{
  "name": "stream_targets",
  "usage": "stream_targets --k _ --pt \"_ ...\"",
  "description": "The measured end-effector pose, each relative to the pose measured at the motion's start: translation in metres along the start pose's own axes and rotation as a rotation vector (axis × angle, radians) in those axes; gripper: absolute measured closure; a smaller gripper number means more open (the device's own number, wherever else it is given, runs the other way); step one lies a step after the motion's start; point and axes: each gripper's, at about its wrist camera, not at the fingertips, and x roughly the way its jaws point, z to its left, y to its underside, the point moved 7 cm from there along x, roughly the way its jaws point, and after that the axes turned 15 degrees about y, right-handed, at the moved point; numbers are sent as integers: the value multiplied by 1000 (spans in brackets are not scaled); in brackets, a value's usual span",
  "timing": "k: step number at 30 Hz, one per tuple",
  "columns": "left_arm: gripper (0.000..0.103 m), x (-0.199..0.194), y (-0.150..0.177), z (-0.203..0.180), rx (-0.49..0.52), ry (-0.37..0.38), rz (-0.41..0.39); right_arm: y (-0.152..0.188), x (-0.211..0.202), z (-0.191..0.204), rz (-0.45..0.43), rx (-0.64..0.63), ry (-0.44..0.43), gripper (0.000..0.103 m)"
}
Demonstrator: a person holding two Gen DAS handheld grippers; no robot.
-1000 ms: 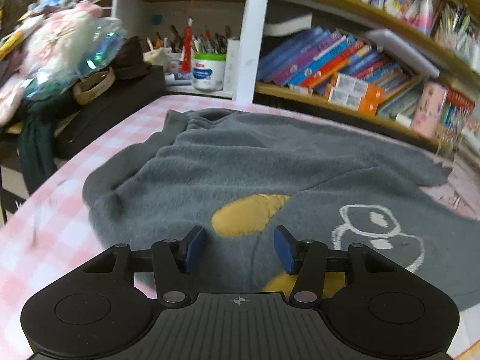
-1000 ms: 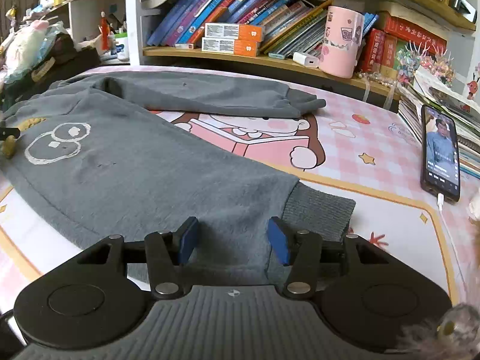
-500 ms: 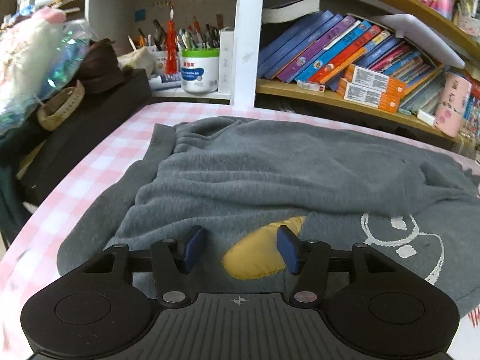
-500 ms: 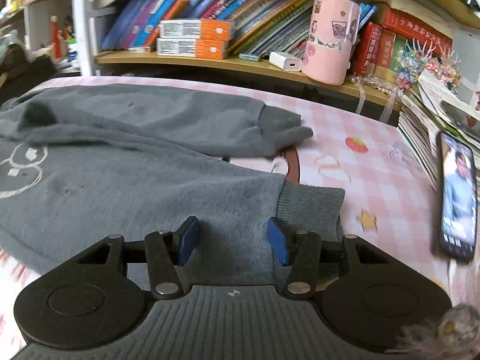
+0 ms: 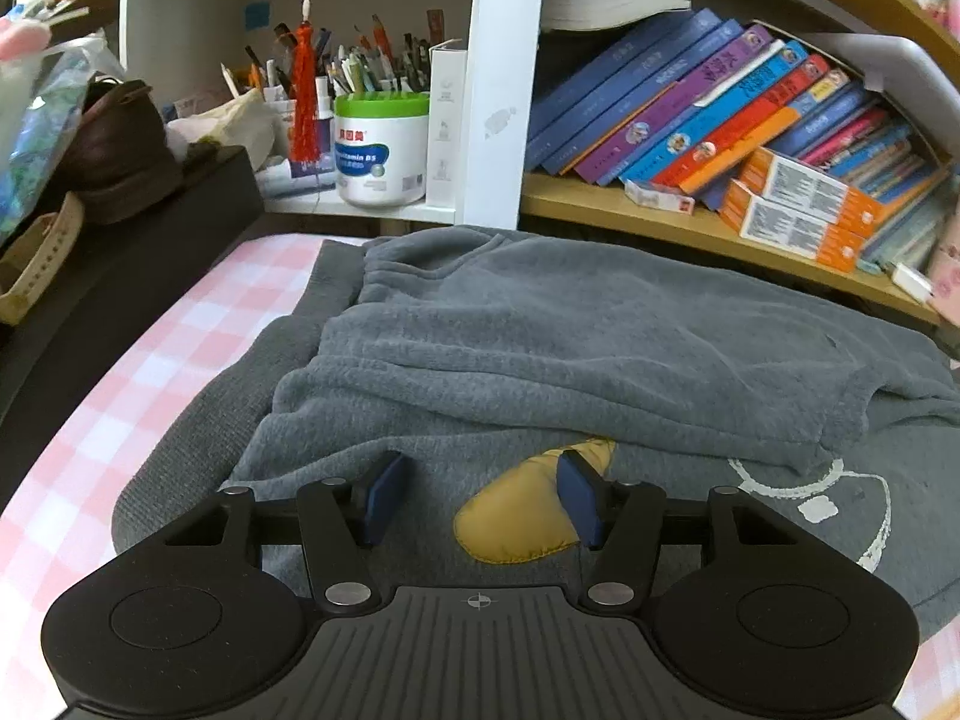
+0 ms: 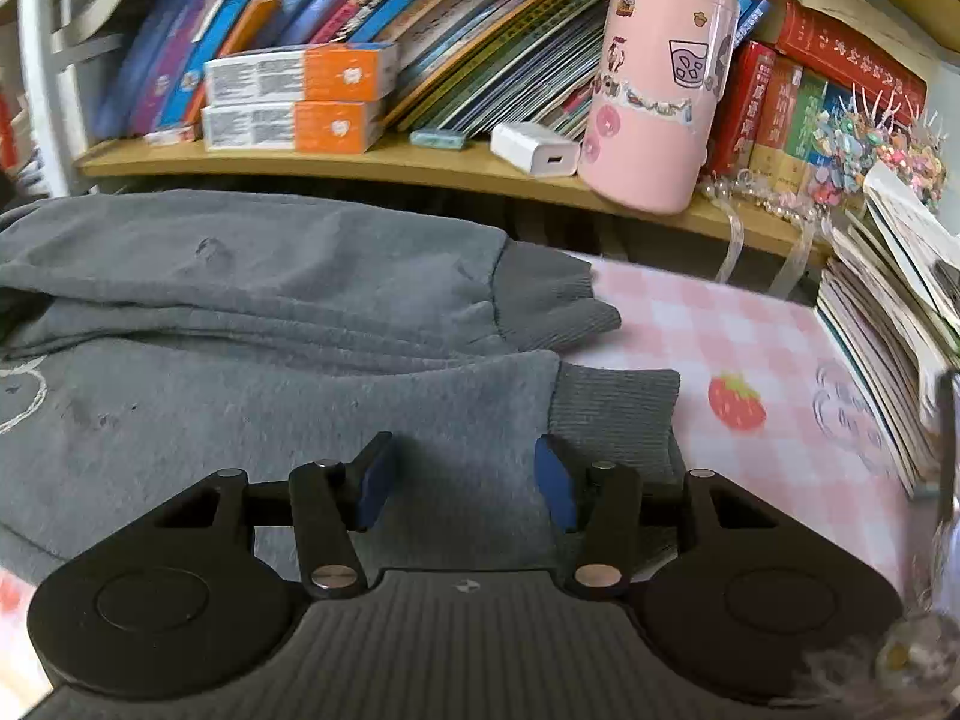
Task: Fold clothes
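Observation:
Grey fleece trousers lie across the pink checked table, one leg folded up against the other. My left gripper is shut on the near layer, with a yellow patch between its blue pads and a white drawn figure to the right. In the right wrist view my right gripper is shut on the near leg, just left of its ribbed cuff. The far leg's cuff lies right behind it.
A shelf of slanted books runs close behind the table. A white tub with pens and a black case stand at the left. A pink canister, a white charger and a book stack are at the right.
Both grippers moved toward the shelf, drawing the near leg with them. The near leg and its cuff now lie against the far leg, covering the cartoon picture on the table.

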Motion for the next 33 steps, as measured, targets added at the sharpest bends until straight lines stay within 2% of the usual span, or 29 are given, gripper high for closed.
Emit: stream_targets --k 3,8,12,15,18,25,30,33 --pt "45 0 2 -2 20 -7 2 2 -3 1 -6 -15 9 55" --pt "44 -26 19 -1 42 53 21 28 -33 -11 -3 -58 -18 55" --pt "44 -54 39 1 57 79 37 66 -72 -29 3 -77 -70 55" --pt "45 -73 53 0 113 47 64 94 -102 -36 3 -84 -108 54" --pt "45 -94 66 2 97 58 78 122 -135 -38 3 -118 -126 53" --pt "45 -130 92 -1 176 53 100 172 -197 -41 18 -198 -164 53" --pt "45 -153 96 -2 186 45 52 192 -218 -50 44 -199 -163 48" --pt "42 -169 93 13 133 6 -6 194 -226 -57 64 -201 -152 42"
